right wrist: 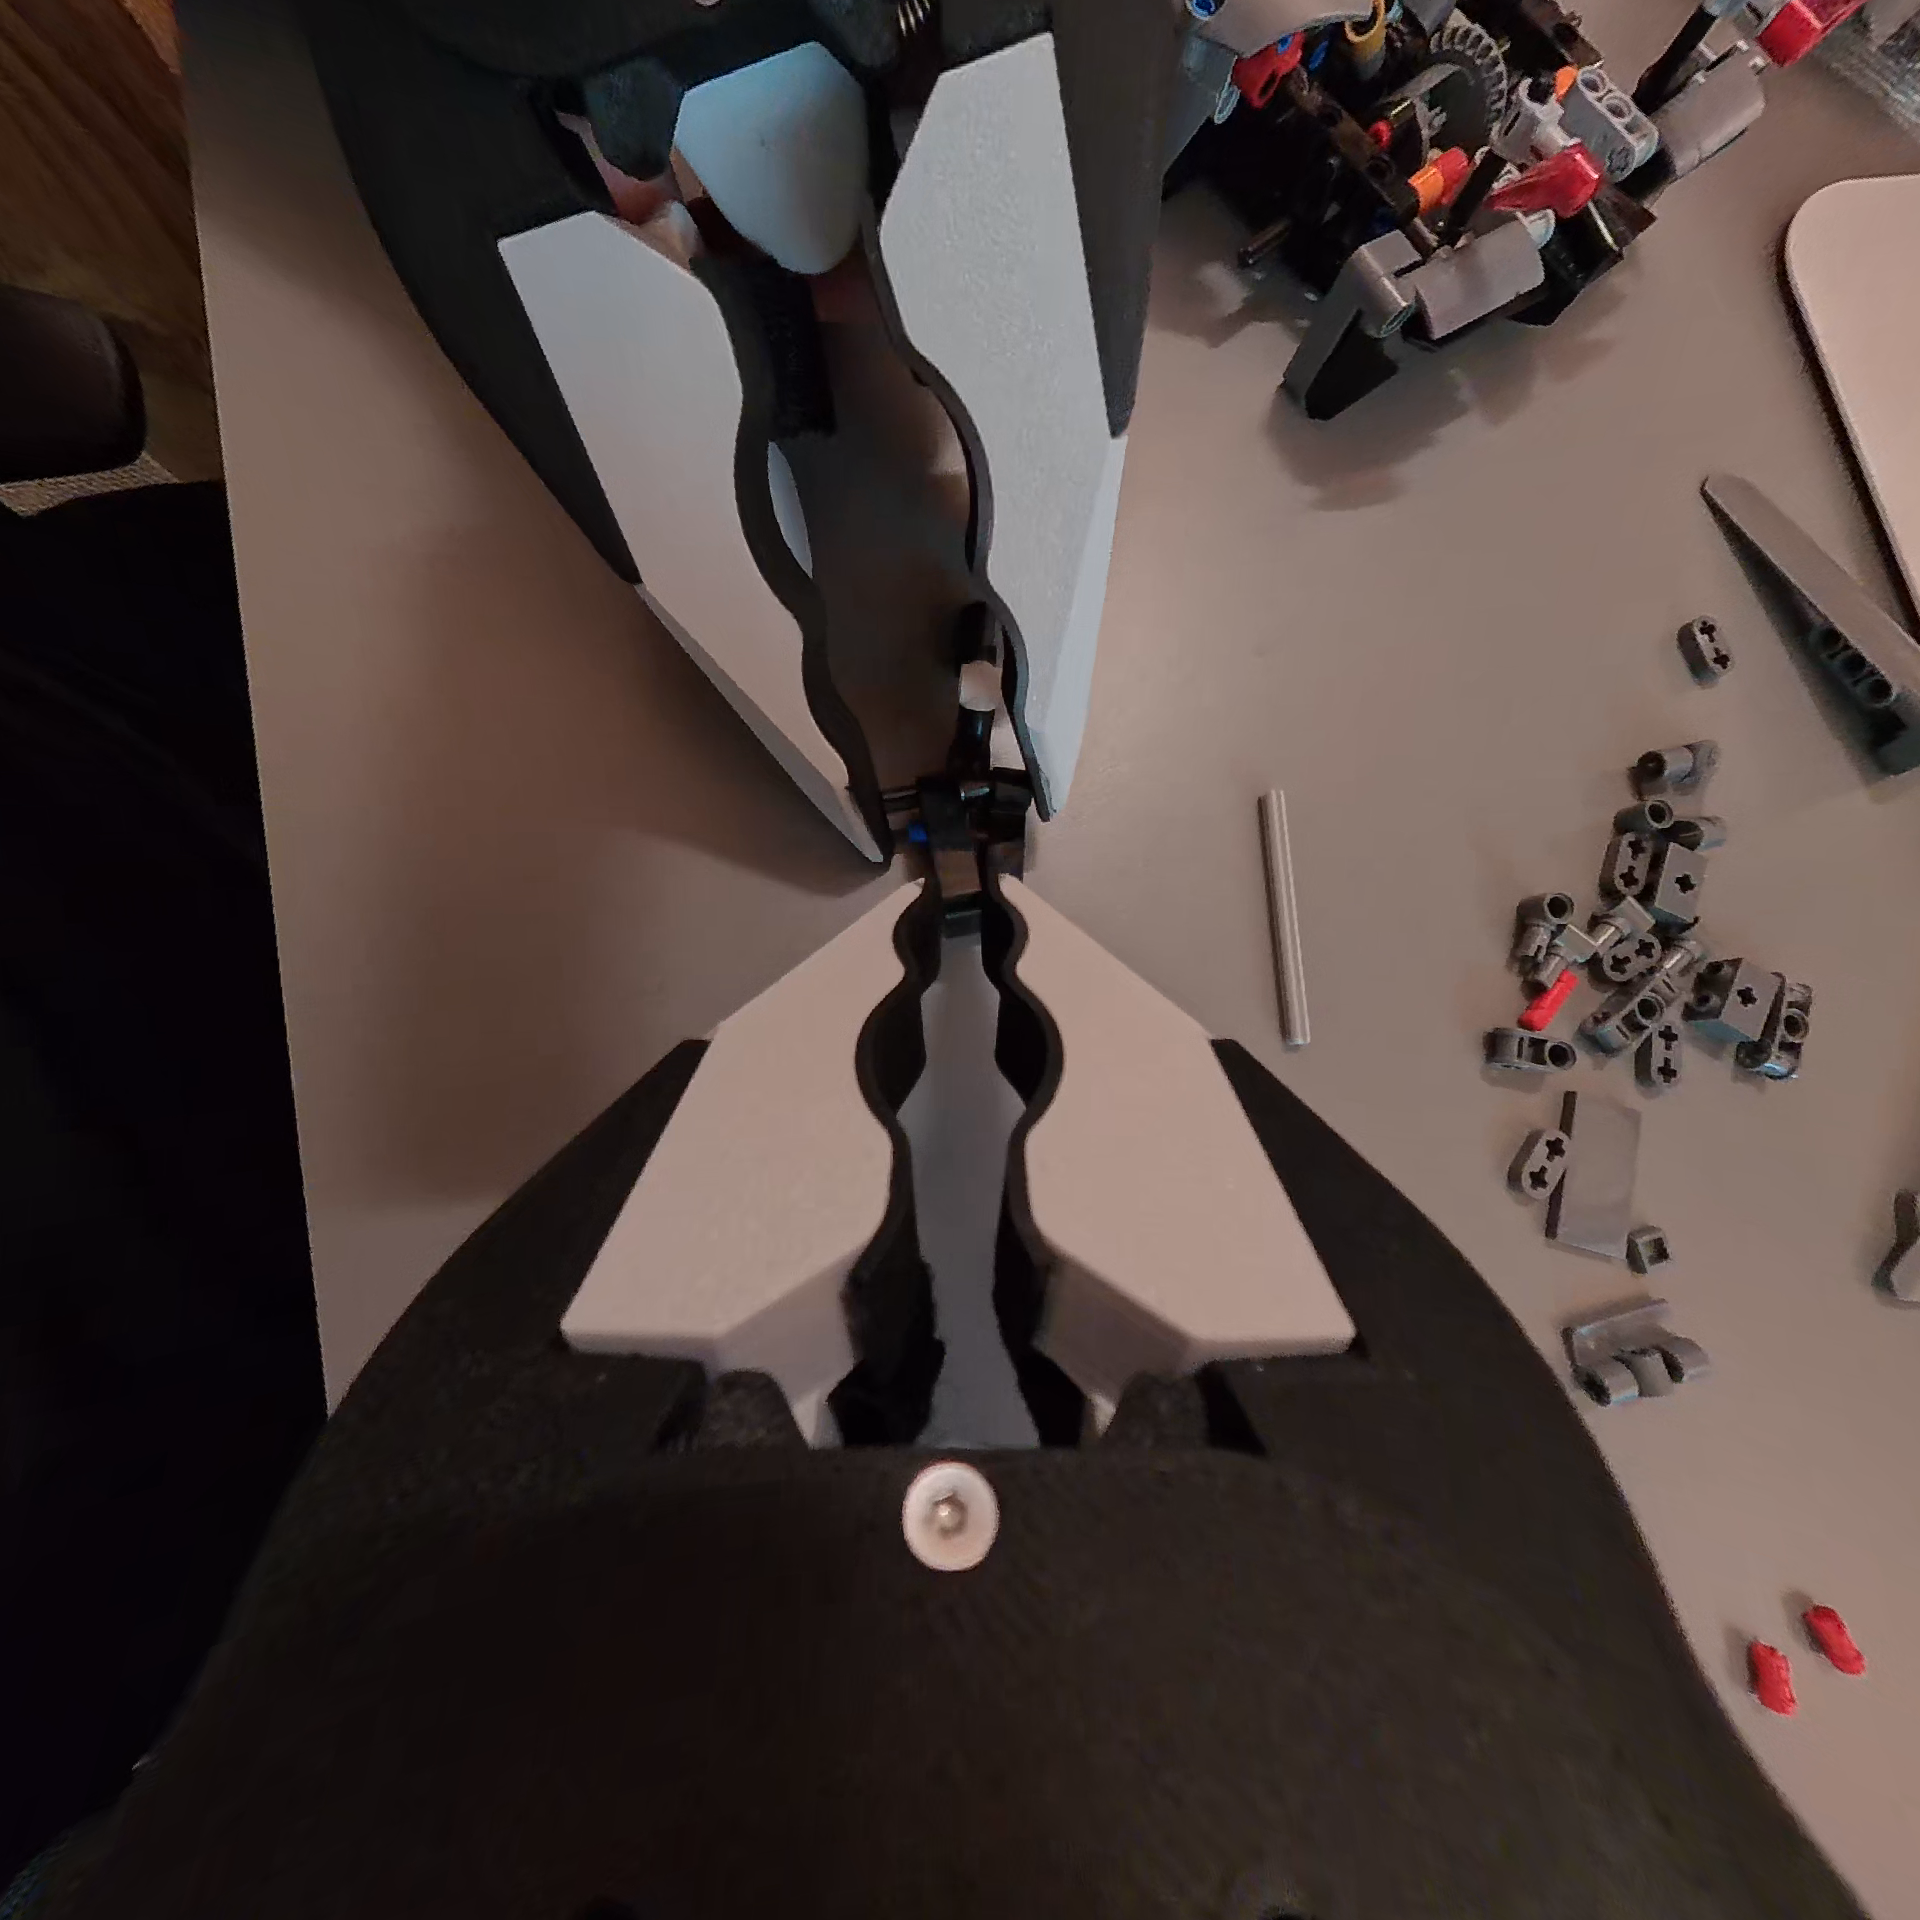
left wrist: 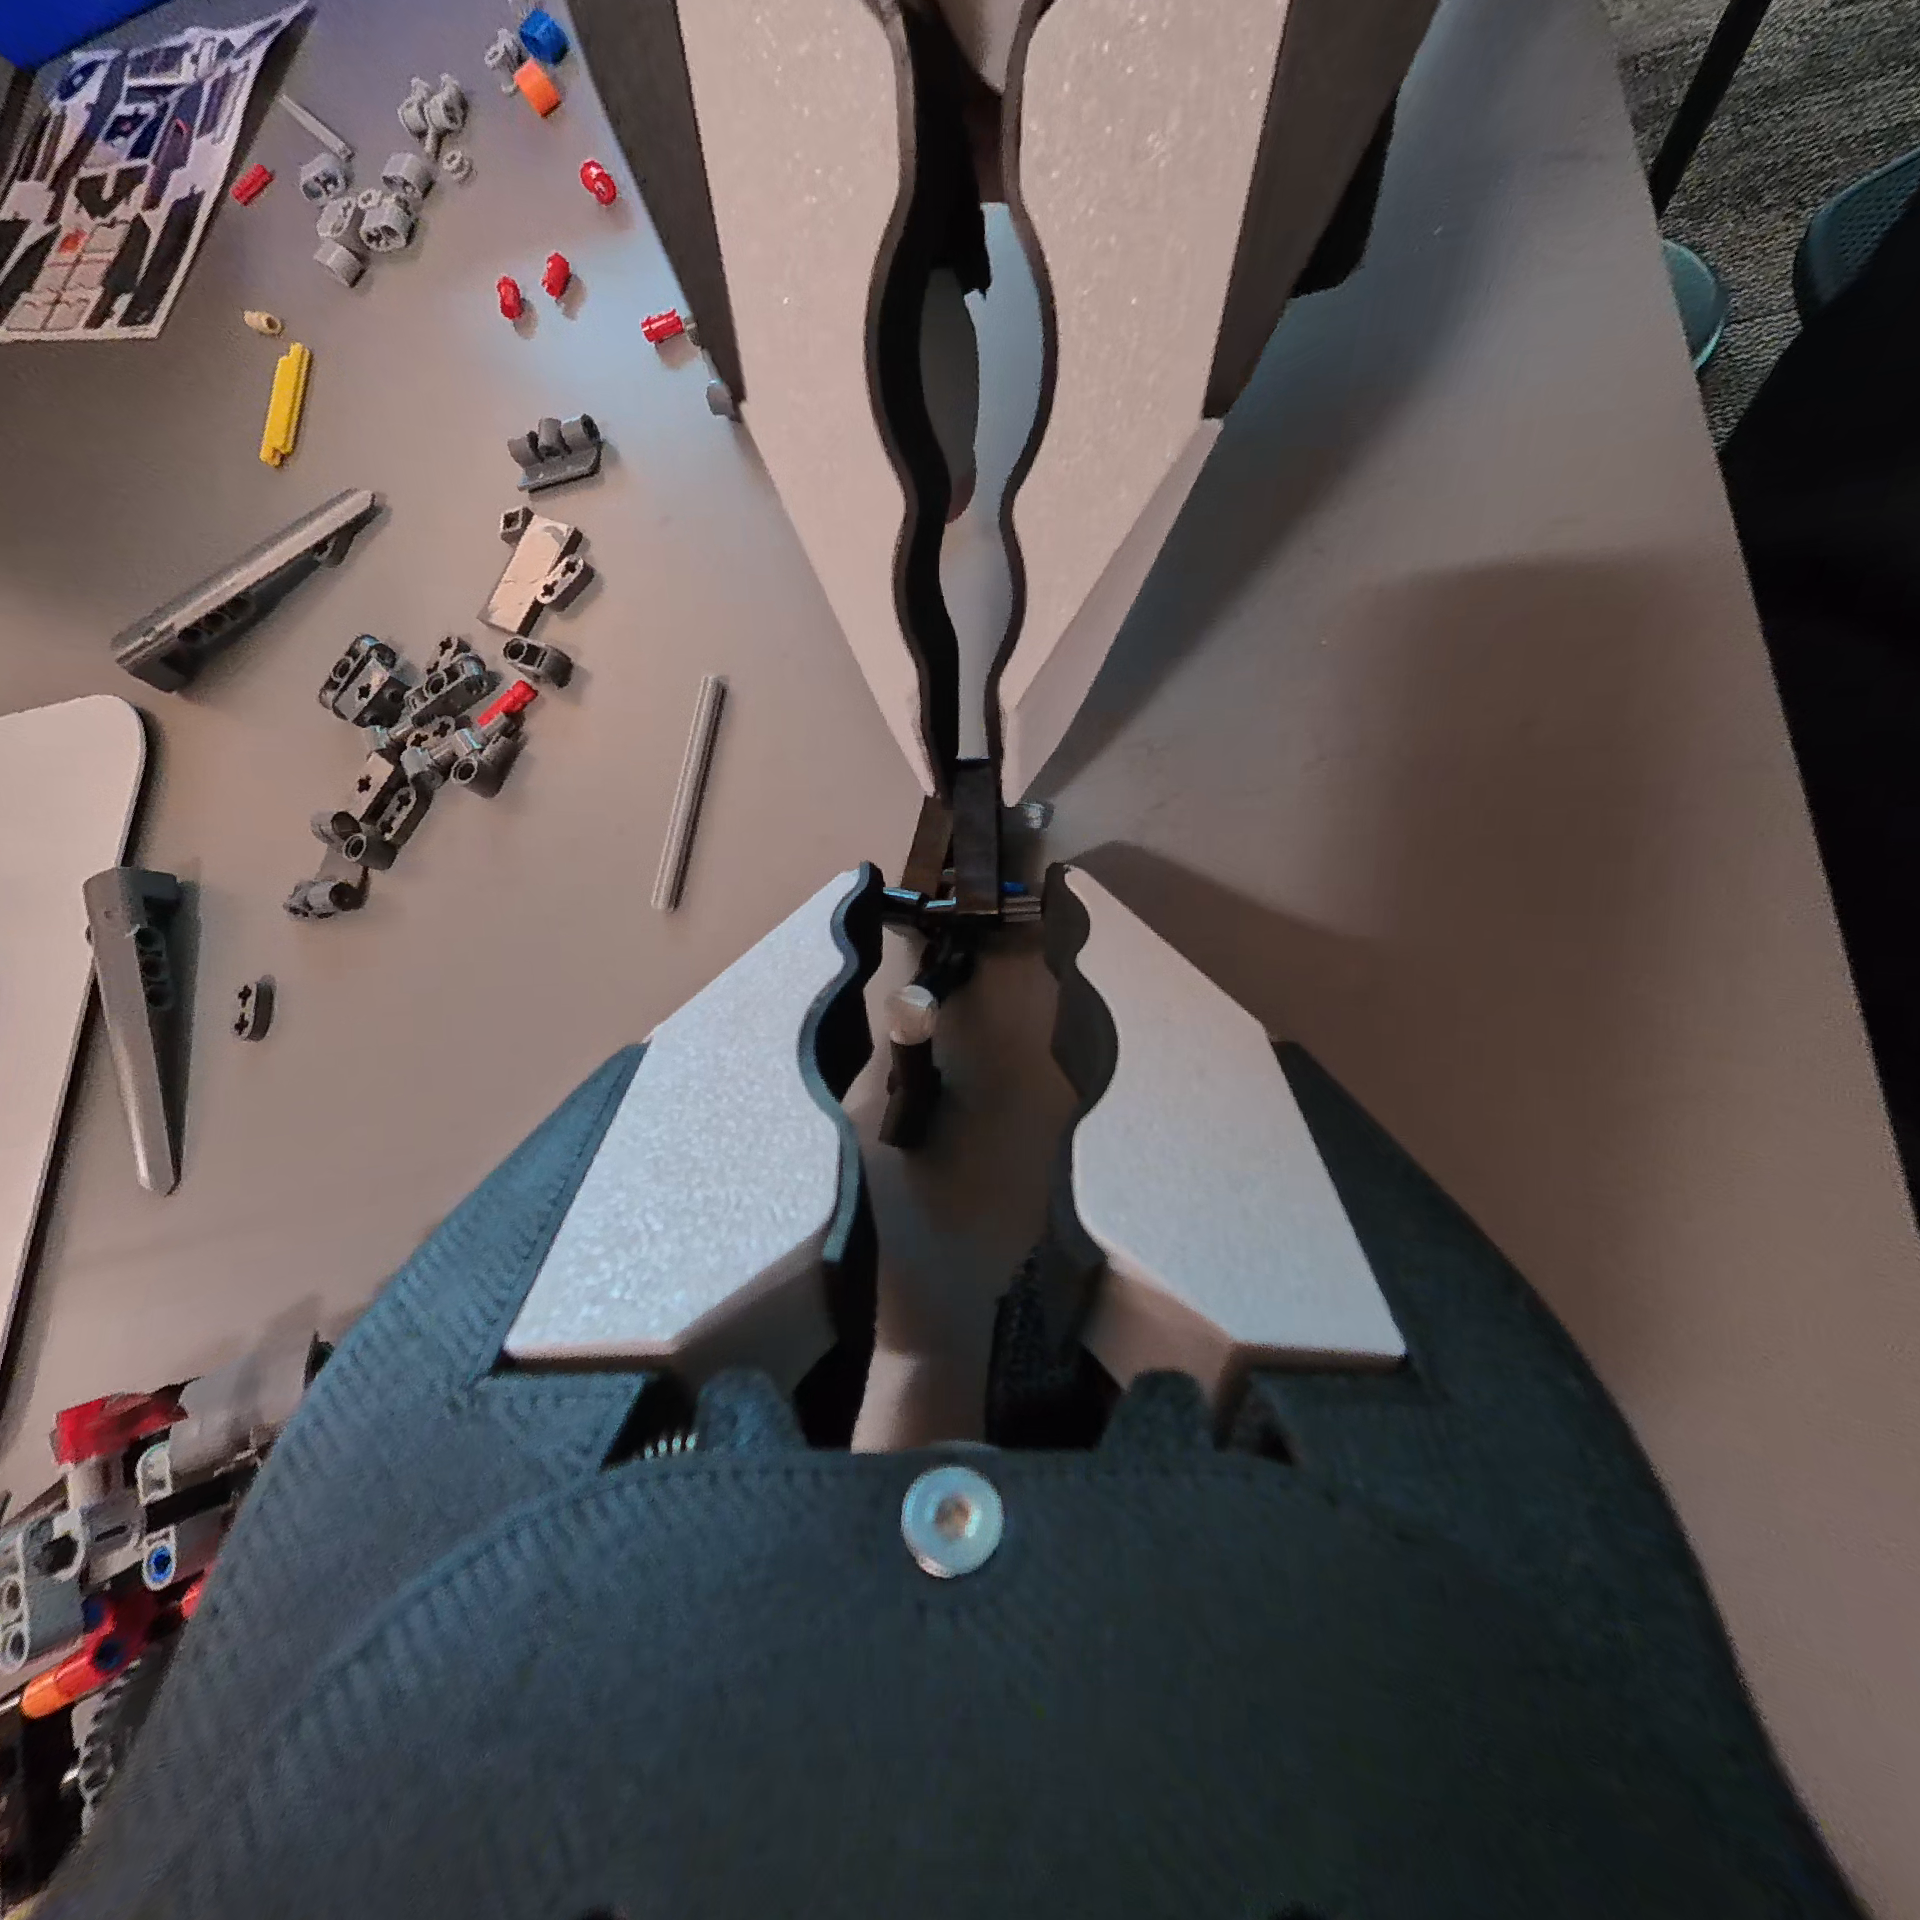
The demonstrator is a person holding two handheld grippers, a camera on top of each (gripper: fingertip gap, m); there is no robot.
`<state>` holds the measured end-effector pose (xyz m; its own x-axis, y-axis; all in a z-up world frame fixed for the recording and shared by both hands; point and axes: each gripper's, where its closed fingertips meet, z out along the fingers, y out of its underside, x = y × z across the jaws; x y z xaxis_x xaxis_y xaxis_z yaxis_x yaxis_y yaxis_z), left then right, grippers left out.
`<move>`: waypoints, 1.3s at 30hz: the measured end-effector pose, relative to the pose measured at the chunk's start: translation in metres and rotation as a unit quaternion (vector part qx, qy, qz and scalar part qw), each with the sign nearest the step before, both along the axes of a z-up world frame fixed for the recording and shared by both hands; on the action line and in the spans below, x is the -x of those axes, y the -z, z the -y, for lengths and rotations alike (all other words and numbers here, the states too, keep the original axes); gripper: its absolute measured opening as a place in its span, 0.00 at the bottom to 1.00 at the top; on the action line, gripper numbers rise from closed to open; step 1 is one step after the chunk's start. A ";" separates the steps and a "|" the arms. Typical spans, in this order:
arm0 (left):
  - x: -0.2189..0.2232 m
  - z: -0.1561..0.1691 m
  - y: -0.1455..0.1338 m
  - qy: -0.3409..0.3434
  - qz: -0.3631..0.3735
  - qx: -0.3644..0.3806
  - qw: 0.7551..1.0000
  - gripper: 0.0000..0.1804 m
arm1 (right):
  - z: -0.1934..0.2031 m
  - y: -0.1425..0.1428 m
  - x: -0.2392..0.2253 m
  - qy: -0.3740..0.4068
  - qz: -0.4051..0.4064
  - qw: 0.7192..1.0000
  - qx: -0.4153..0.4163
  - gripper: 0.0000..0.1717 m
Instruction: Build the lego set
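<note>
My left gripper (left wrist: 961,899) and my right gripper (right wrist: 963,899) meet tip to tip above the grey table (left wrist: 1455,831), both on one small black assembly (left wrist: 977,842). My right gripper is shut on its flat black beam (right wrist: 961,883). It also shows in the left wrist view (left wrist: 971,790), coming from above. My left gripper is shut across the assembly's black cross axle (left wrist: 904,906), with a fingertip at each end. It also shows in the right wrist view (right wrist: 956,821). A black link with a pale round knob (left wrist: 912,1013) hangs from the assembly between my left fingers.
A heap of grey connectors (left wrist: 416,727), a long grey axle (left wrist: 688,795), red pins (left wrist: 556,275), a yellow piece (left wrist: 284,403) and grey panels (left wrist: 244,592) lie left. A sheet of stickers (left wrist: 114,177) lies far left. A part-built model (right wrist: 1455,156) stands nearby. The table edge (left wrist: 1704,416) runs close. Both grippers' tips are close together, under 4 cm apart.
</note>
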<state>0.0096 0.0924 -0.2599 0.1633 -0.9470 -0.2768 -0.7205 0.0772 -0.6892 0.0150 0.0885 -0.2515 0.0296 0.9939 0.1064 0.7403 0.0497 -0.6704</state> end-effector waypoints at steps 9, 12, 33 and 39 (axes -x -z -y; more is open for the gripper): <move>-0.001 0.000 0.000 -0.007 0.005 -0.003 1.000 0.16 | -0.001 0.000 -0.001 0.002 -0.004 1.000 0.001 0.02; -0.001 -0.001 0.000 -0.012 0.005 -0.009 1.000 0.17 | 0.000 0.000 0.000 0.000 -0.008 1.000 0.005 0.02; 0.005 0.000 0.001 0.008 -0.041 0.000 0.999 0.16 | 0.001 -0.001 -0.004 0.014 -0.033 0.997 0.074 0.03; 0.004 0.003 0.001 -0.011 -0.031 0.002 0.999 0.14 | 0.005 0.000 -0.006 0.030 -0.039 0.995 0.088 0.03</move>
